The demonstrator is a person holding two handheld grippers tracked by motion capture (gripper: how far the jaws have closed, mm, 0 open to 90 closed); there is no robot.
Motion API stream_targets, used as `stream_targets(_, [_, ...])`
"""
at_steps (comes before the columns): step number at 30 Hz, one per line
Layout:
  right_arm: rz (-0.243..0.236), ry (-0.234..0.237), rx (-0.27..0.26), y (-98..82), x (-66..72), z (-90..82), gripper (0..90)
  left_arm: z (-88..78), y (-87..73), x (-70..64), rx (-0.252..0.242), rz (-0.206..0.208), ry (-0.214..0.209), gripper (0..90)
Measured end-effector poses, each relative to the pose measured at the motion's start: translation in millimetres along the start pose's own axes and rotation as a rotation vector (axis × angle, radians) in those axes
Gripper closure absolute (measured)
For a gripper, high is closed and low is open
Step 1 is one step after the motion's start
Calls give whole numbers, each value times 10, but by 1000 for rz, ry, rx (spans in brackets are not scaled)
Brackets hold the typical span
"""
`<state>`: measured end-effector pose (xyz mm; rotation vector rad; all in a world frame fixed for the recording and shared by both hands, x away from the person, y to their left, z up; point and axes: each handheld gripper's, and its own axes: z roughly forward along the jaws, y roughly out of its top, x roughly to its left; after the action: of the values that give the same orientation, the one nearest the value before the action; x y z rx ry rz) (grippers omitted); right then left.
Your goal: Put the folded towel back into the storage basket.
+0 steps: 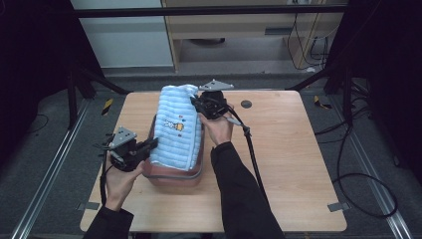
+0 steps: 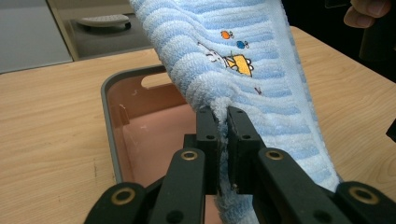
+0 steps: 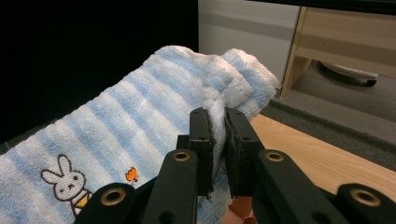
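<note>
The blue striped towel (image 1: 176,130) with its little rabbit picture hangs stretched between my two grippers, just above the pink basin (image 1: 175,175) on the wooden table (image 1: 288,149). My left gripper (image 1: 152,144) pinches the near end tight, and my right gripper (image 1: 195,102) is clamped on the far end, holding it higher.

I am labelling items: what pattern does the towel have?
The towel has light blue and white stripes with a small embroidered rabbit; the left gripper view shows it best.
</note>
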<state>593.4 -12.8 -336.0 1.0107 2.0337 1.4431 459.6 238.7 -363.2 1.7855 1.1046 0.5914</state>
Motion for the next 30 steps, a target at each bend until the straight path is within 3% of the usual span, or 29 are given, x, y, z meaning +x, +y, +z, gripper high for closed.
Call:
stream_targets(11, [-3,-1,27,-125,8,131,825,145,-103,12,42,9,6,846])
stream_targets(22, [6,-4,59,-294,-23,198,825,240,-208,-37,94,47,18,845])
stream_targets(30, [7,0,87,-410,5,297,825,276,-290,-22,124,47,25,845])
